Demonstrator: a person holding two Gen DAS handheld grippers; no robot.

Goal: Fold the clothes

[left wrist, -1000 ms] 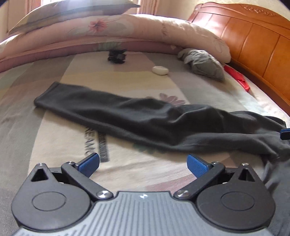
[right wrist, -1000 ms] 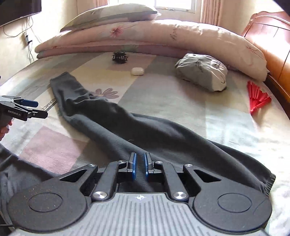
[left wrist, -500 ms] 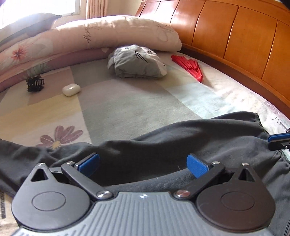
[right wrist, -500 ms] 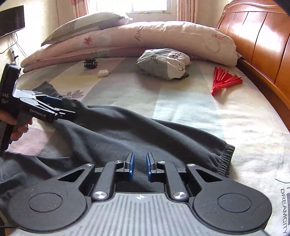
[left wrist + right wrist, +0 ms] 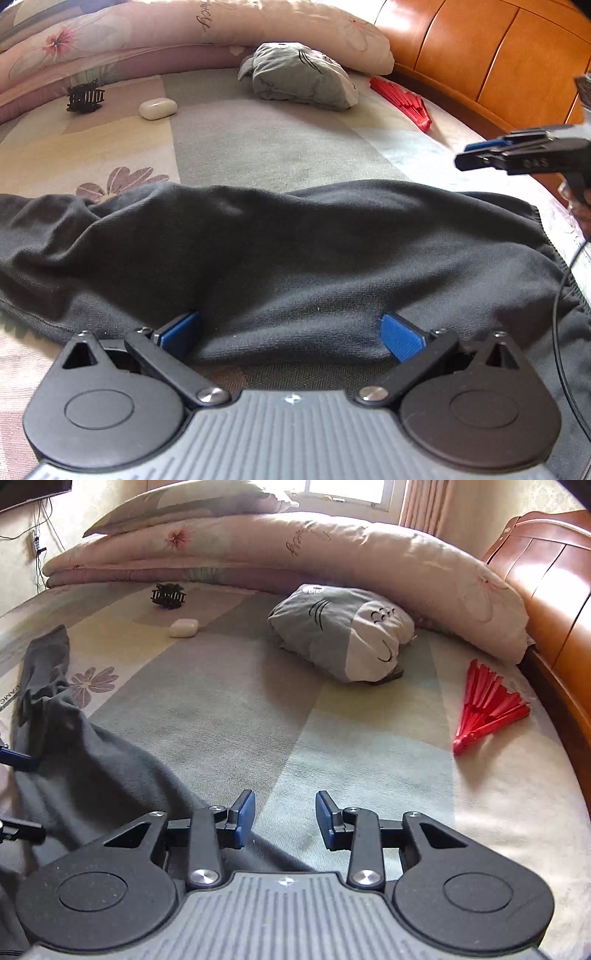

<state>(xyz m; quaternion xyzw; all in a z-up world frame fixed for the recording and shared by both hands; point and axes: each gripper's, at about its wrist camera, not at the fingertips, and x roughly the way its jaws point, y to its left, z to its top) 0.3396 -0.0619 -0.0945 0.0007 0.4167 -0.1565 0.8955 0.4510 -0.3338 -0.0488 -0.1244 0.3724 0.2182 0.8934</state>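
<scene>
A dark grey garment (image 5: 295, 240) lies bunched across the bed, its ribbed cuff at the right. My left gripper (image 5: 290, 325) is open wide, low on it, with a thick fold of the cloth lying between the two blue pads (image 5: 181, 330). In the right wrist view the same garment (image 5: 92, 768) trails off to the left. The right gripper (image 5: 284, 808) hovers over bare sheet at the cloth's edge, its jaws opening with nothing between them. From the left wrist view the right gripper (image 5: 461, 157) hangs in the air above the cuff.
A grey plush cushion (image 5: 340, 631), a red folding fan (image 5: 487, 709), a white earbud case (image 5: 183, 627) and a black hair claw (image 5: 168, 595) lie further up the bed. A rolled quilt (image 5: 295, 550) lines the far side. The wooden headboard (image 5: 554, 590) stands at the right.
The right gripper has let go of the garment, spread its jaws and shifted right onto bare sheet. The left gripper has travelled right along the garment and settled low on it, still open.
</scene>
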